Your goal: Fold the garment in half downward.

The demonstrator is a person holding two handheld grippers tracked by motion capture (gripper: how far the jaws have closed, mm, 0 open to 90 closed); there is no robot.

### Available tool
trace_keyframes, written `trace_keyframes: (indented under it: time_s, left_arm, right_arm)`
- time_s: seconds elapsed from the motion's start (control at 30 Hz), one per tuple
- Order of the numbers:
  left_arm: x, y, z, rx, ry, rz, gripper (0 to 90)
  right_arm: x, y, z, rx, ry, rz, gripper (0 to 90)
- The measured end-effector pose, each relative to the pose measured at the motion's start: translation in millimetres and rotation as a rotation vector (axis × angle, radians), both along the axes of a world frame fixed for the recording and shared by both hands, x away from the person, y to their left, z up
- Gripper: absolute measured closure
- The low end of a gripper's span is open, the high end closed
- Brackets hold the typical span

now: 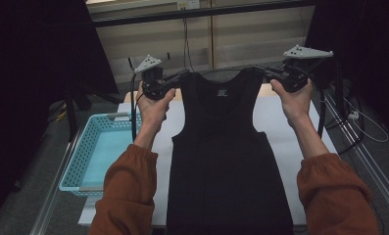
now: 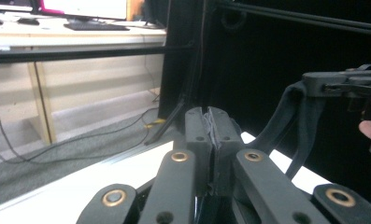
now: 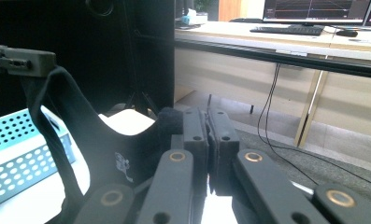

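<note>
Black sleeveless cotton tank top (image 1: 221, 161) held up by both shoulder straps, hem draping over white rectangular table (image 1: 275, 122) toward 6 o'clock. Left gripper (image 1: 182, 76) at 11 o'clock, clamped tight on left strap; fabric threads pinched between closed jaws in left gripper view (image 2: 212, 128). Right gripper (image 1: 265, 72) at 1 o'clock, likewise closed on right strap (image 3: 206, 126). Light blue perforated plastic basket (image 1: 91, 152) at 9 o'clock, beside table edge, apart from garment. Likely step: laying top flat. Best done by lowering both hands evenly, keeping straps level and taut, letting body settle without wrinkles, releasing only once shoulders rest on table.
</note>
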State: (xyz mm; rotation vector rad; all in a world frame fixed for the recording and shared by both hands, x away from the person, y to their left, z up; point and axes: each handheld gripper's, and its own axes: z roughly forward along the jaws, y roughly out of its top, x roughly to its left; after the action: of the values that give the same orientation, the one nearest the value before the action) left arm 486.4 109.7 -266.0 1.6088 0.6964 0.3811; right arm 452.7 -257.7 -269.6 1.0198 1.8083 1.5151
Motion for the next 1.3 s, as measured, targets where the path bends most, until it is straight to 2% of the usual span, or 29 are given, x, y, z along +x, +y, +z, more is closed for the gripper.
trace_keyframes:
  time_s: [0.1, 0.17, 0.3, 0.37, 0.47, 0.53, 0.73, 0.87, 1.03, 1.3]
  left_arm:
    - [-9.7, 3.0, -0.7, -0.017, -0.01, -0.014, 88.6]
    - [-16.8, 4.8, -1.2, -0.014, -0.016, -0.023, 88.6]
    - [-32.0, 8.6, -2.1, -0.026, -0.026, -0.036, 88.6]
    - [-38.9, 9.5, -2.3, -0.01, -0.033, -0.046, 88.6]
    - [-48.1, 11.6, -2.2, -0.019, -0.04, -0.055, 88.6]
    - [-54.5, 13.4, -2.6, -0.01, -0.045, -0.058, 88.6]
    - [-67.7, 15.7, -12.7, 0.0, -0.032, -0.064, 88.6]
    - [-76.1, 17.9, -17.9, 0.004, -0.002, -0.079, 88.6]
    - [-89.0, 23.1, -22.7, -0.005, -0.008, -0.081, 88.5]
    - [-107.8, 29.9, -31.1, 0.015, -0.007, -0.096, 88.5]
  right_arm:
    - [-9.6, -2.9, -2.9, 0.018, -0.006, 0.012, 88.1]
    - [-17.0, -3.5, -2.9, 0.019, -0.01, 0.022, 88.1]
    - [-32.5, -2.9, -3.4, 0.003, -0.023, 0.044, 88.1]
    - [-39.5, -2.6, -3.8, -0.006, -0.031, 0.052, 88.1]
    - [-50.0, -2.9, -3.3, -0.009, -0.039, 0.059, 88.1]
    - [-56.7, -3.7, -2.2, -0.012, -0.043, 0.067, 88.1]
    - [-74.2, -4.9, -7.0, -0.025, -0.039, 0.086, 88.1]
    - [-87.3, -3.2, -11.2, -0.029, -0.039, 0.108, 88.1]
    - [-104.6, 1.3, -12.4, -0.047, -0.051, 0.127, 88.1]
    - [-130.6, 7.9, -14.8, -0.063, -0.081, 0.152, 88.1]
